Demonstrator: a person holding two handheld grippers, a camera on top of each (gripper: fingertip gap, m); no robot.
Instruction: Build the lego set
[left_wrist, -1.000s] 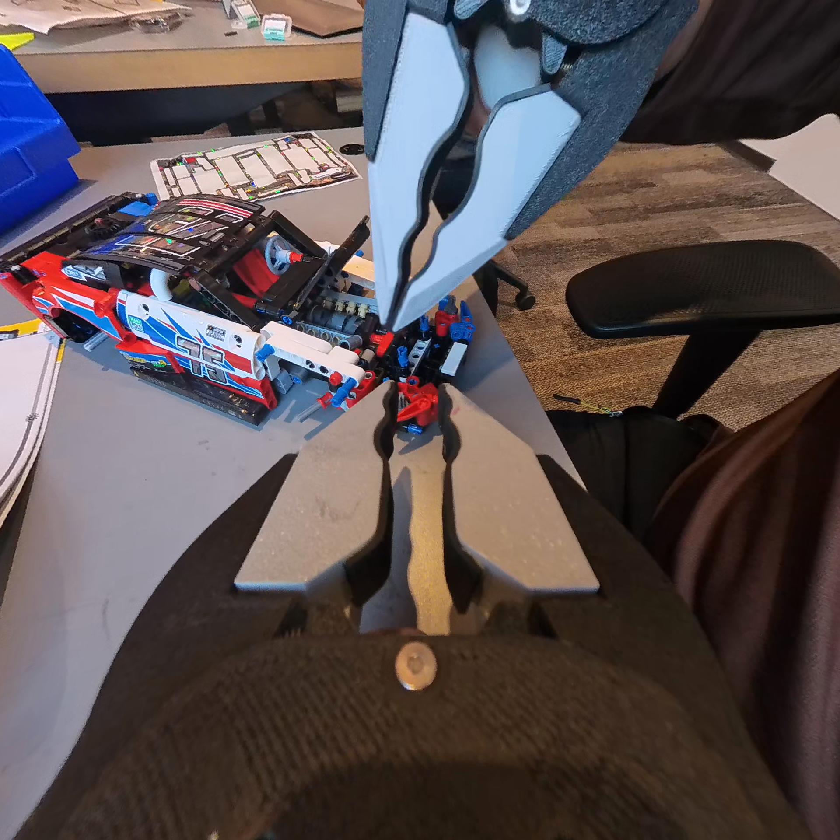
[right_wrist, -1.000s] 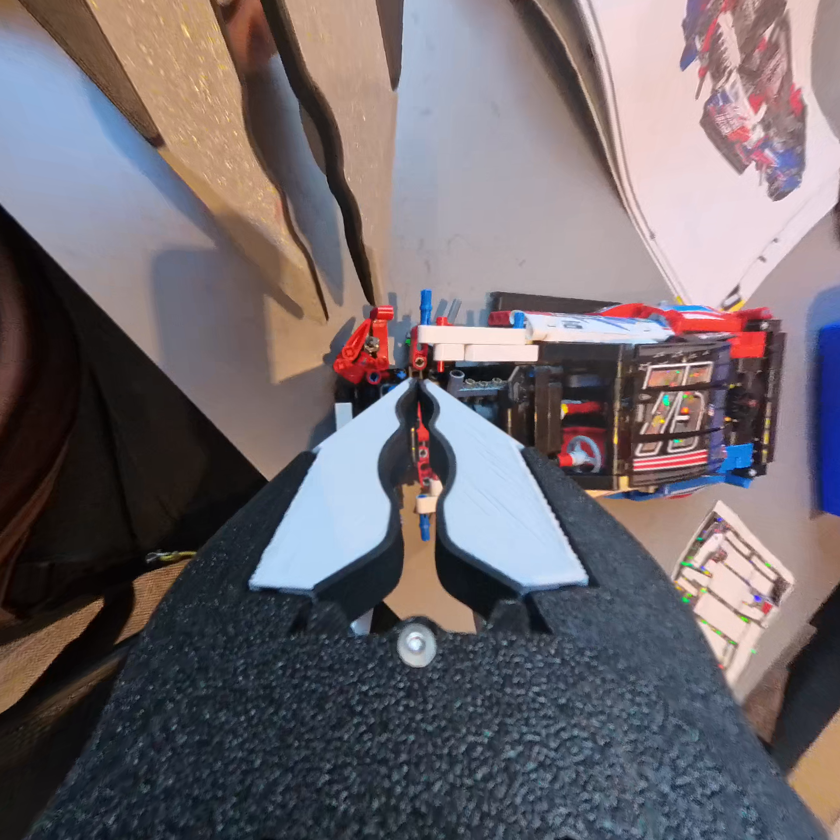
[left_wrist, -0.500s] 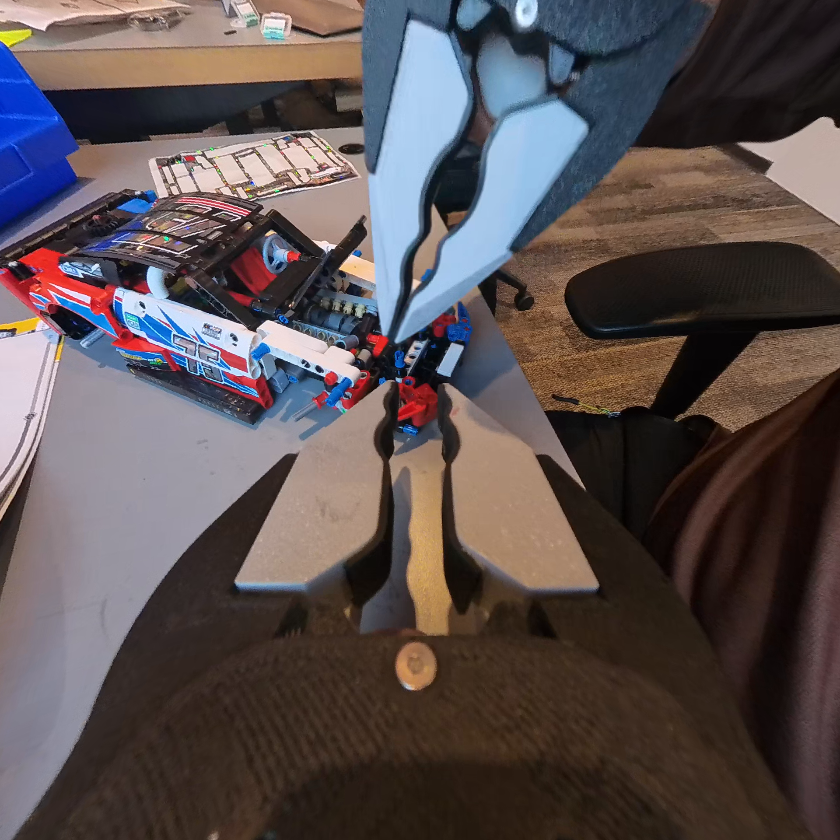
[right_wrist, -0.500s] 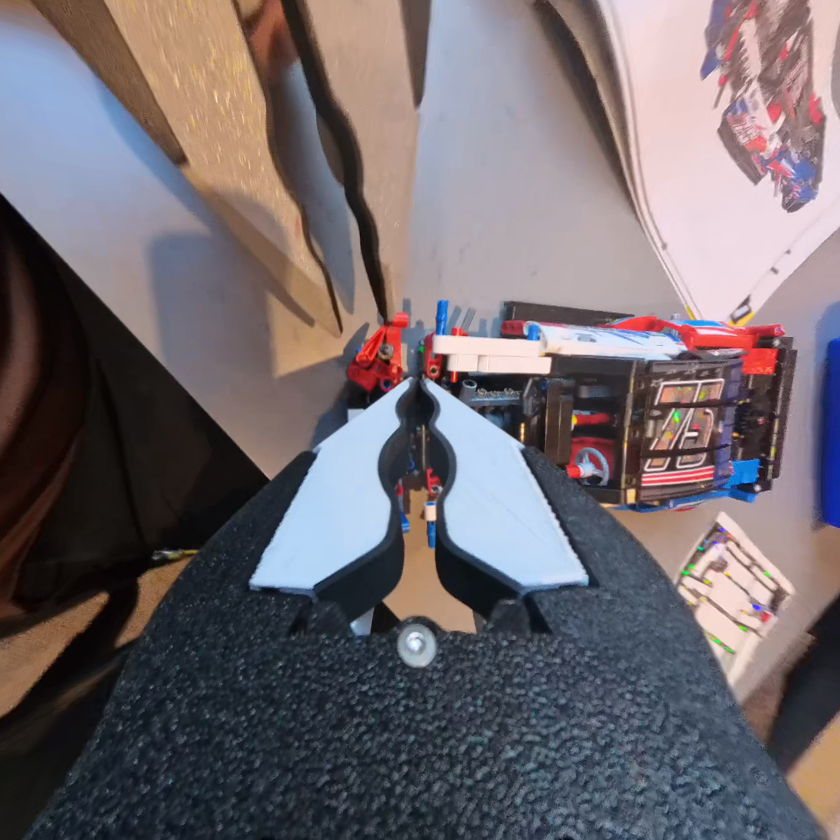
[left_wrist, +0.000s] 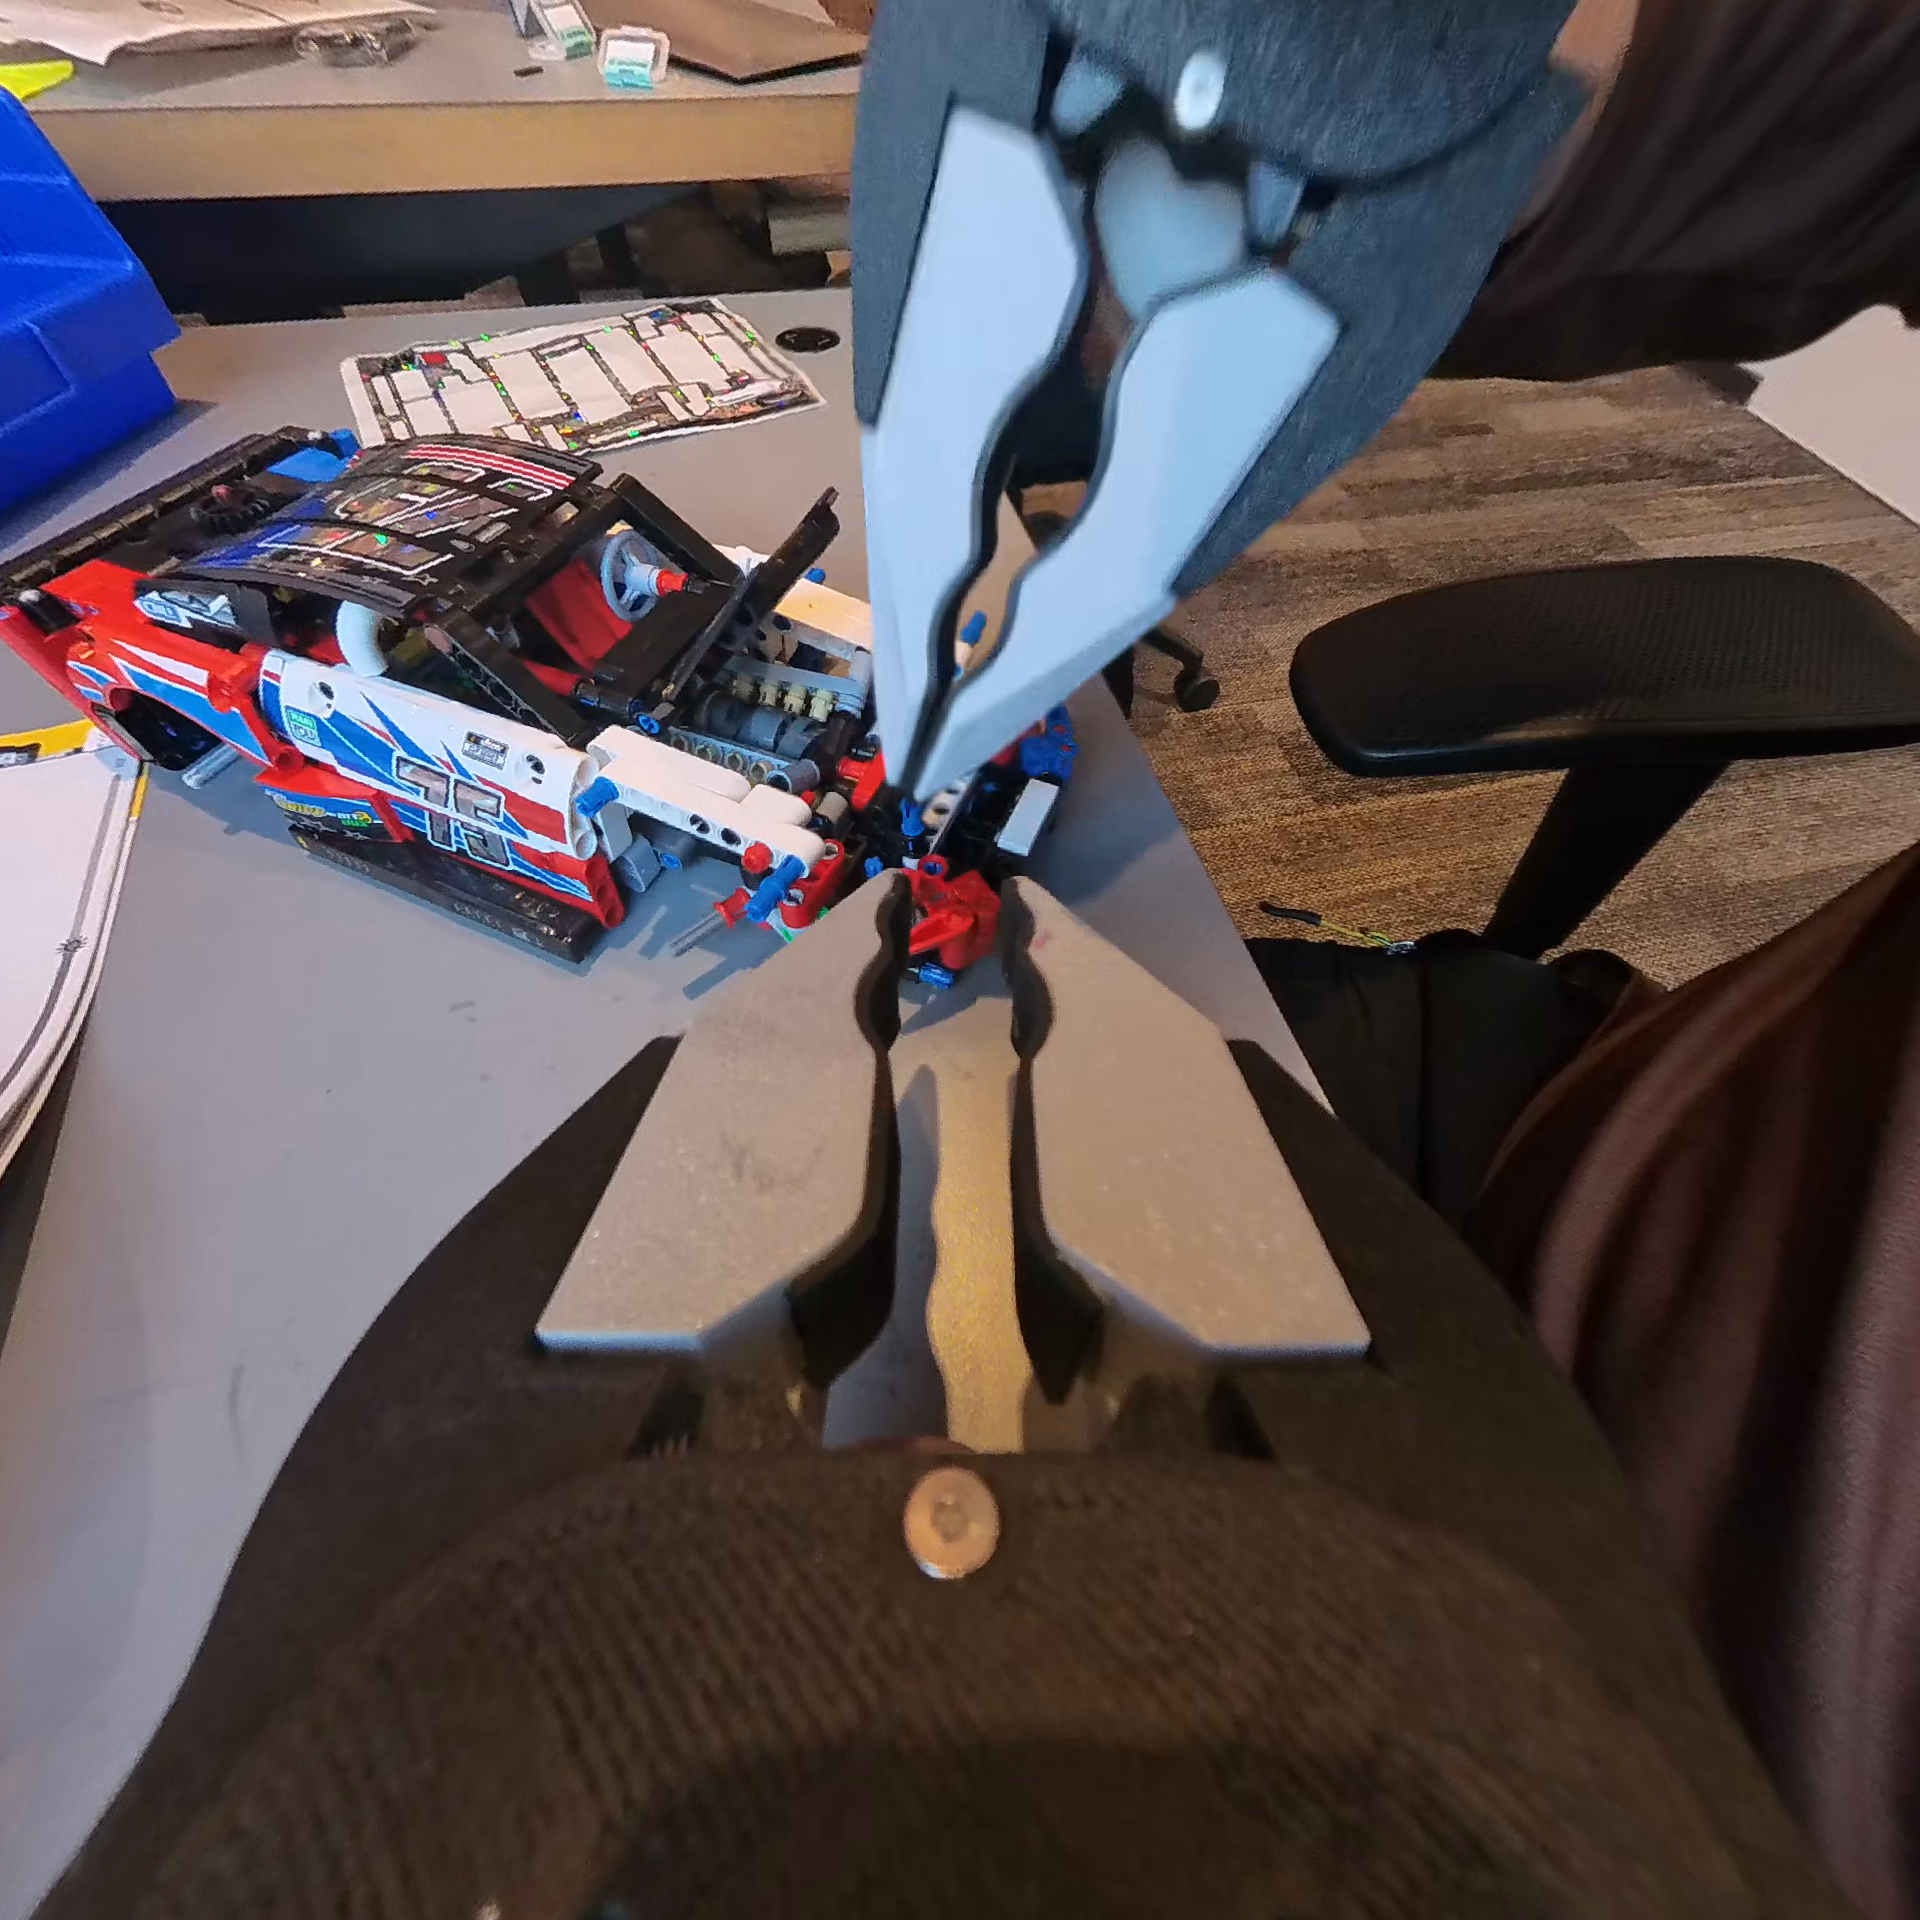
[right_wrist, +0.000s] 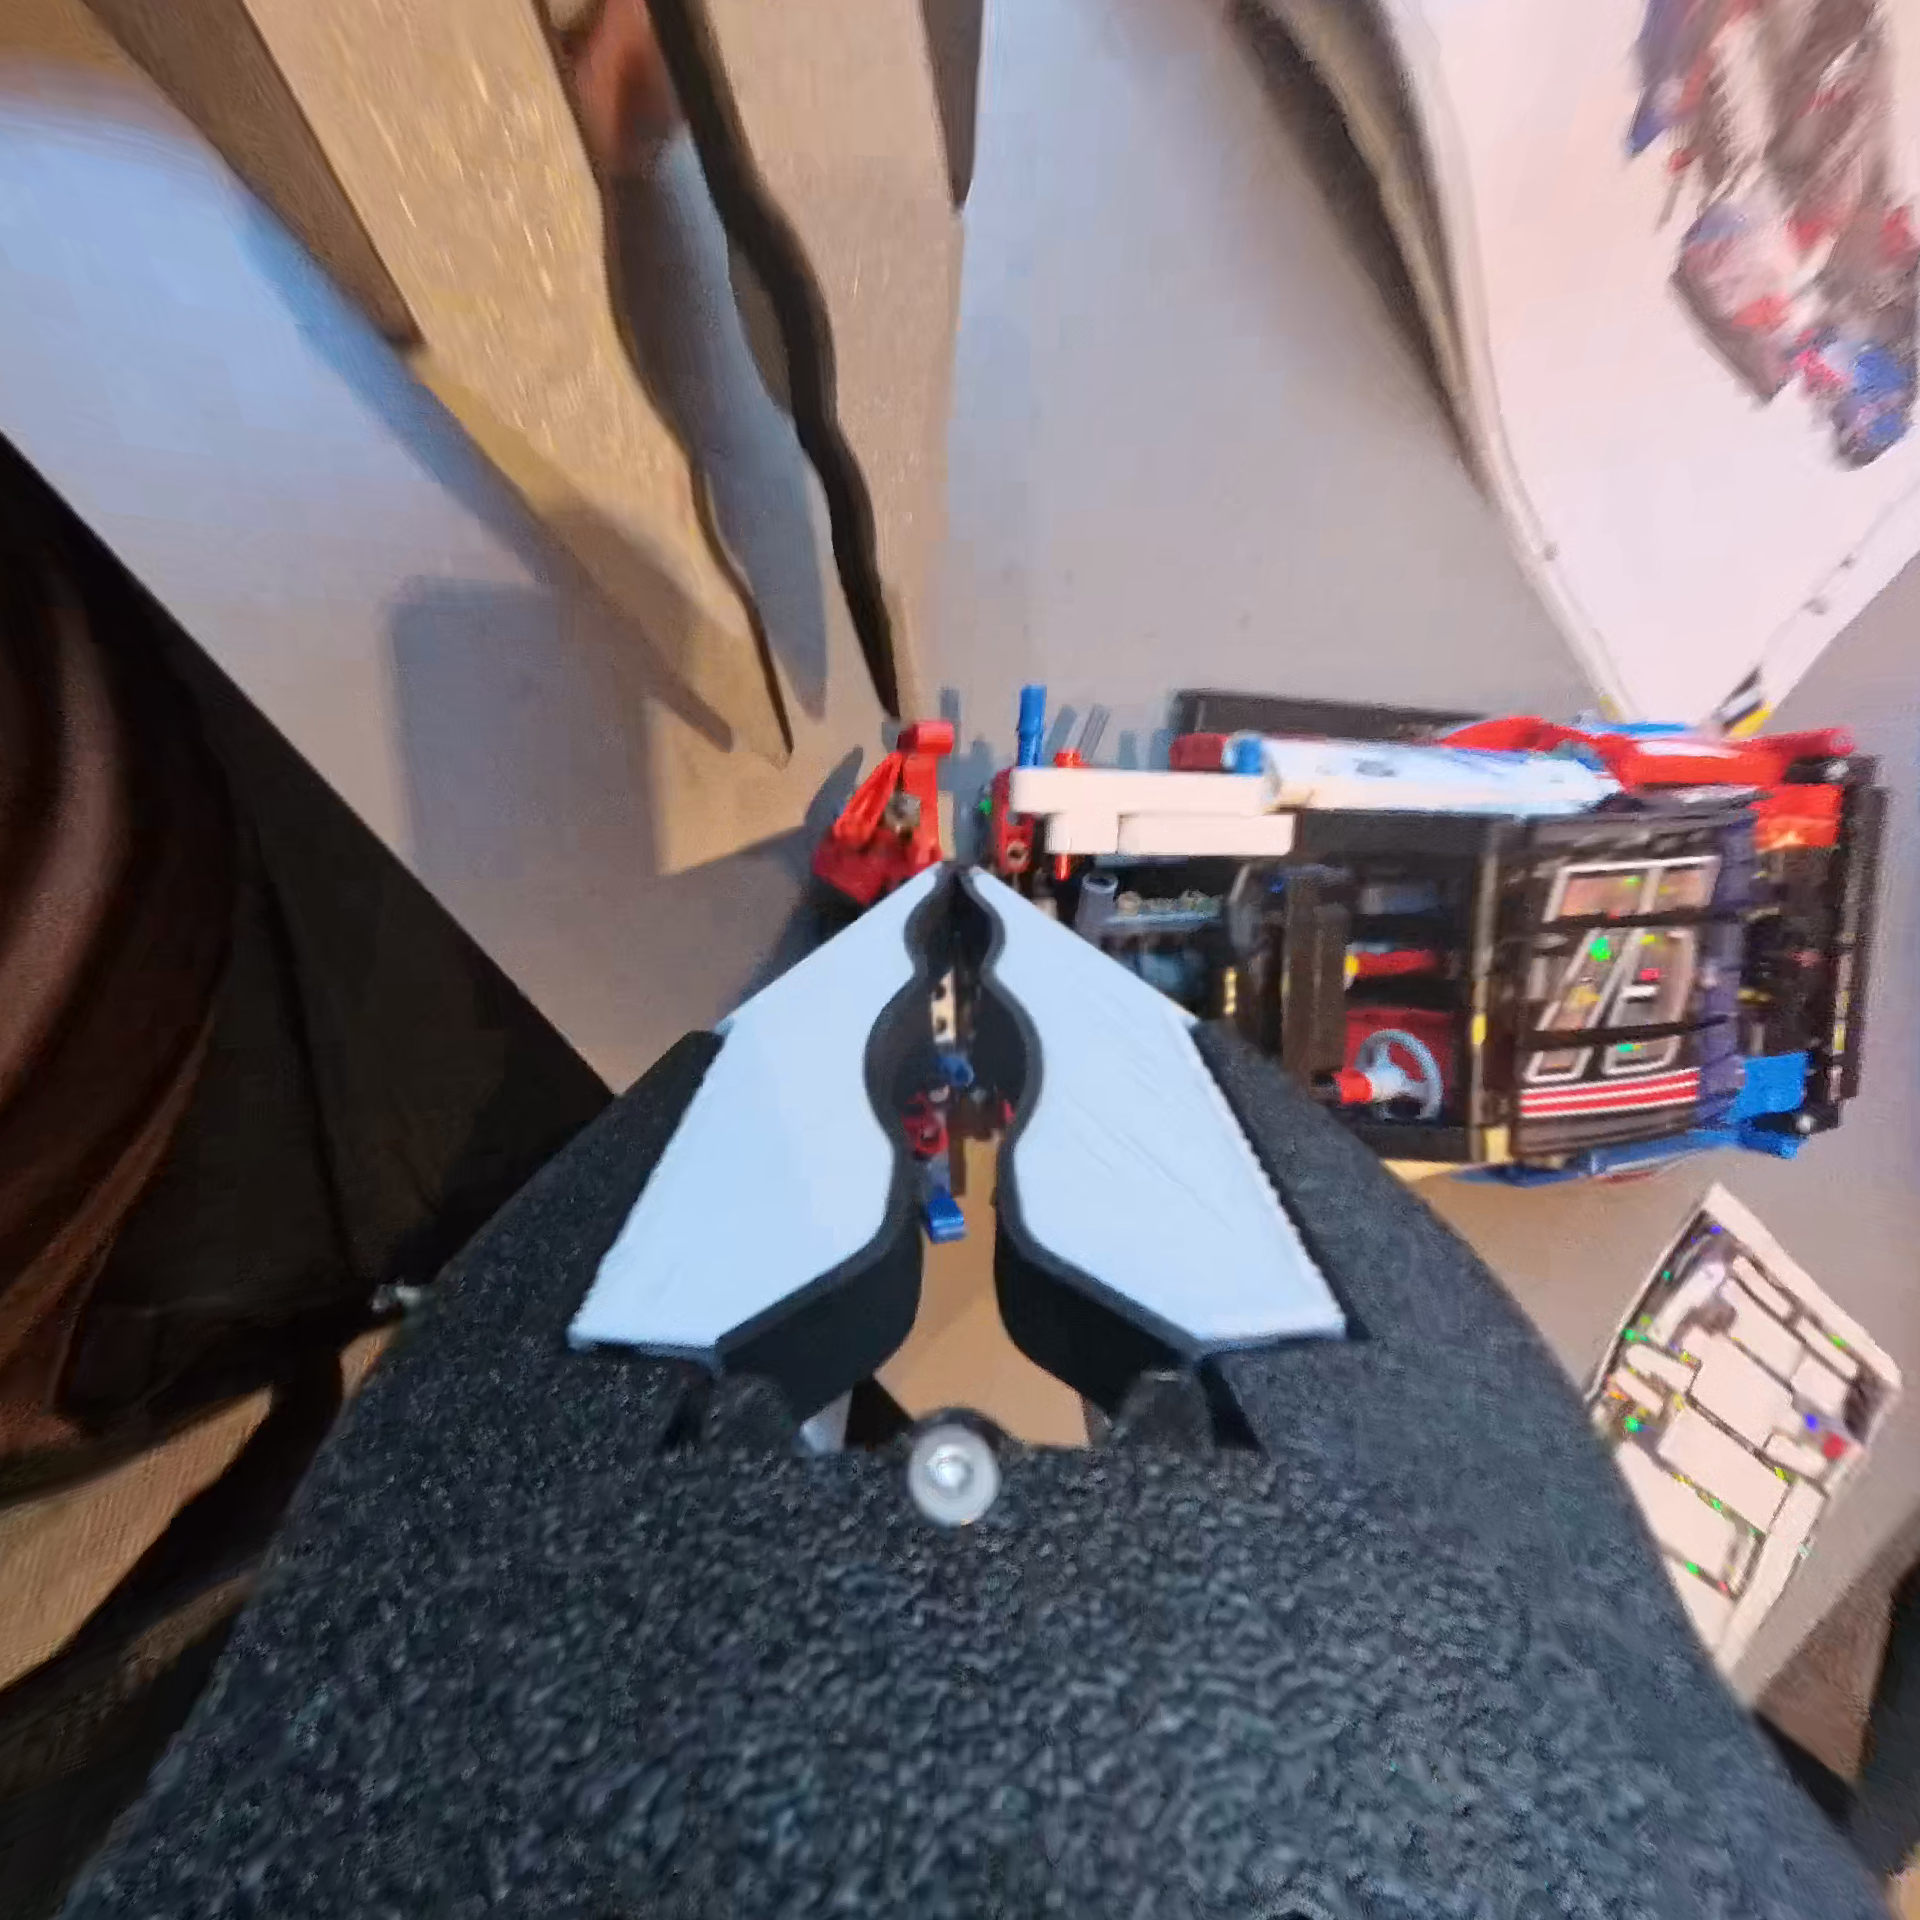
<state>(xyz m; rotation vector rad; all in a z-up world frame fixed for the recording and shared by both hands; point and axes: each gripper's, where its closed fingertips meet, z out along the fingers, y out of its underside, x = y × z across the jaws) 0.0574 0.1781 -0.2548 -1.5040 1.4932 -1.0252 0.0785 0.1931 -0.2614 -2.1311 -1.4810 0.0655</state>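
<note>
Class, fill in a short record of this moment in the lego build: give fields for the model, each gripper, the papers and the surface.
model: red, white, blue and black lego car, partly built, on the table
left gripper: fingers slightly apart around a red piece at the car's near end; grip cannot be told
right gripper: fingertips closed together, pointing down into the same end of the car
papers: sticker sheet beyond the car; instruction booklet beside it
surface: grey table

Quick count: one lego race car (left_wrist: 416, 707), one sticker sheet (left_wrist: 582, 379), one blue bin (left_wrist: 62, 312) far left, one black office chair (left_wrist: 1600, 665), two grippers, and one booklet stack (left_wrist: 52, 935) on the left.
</note>
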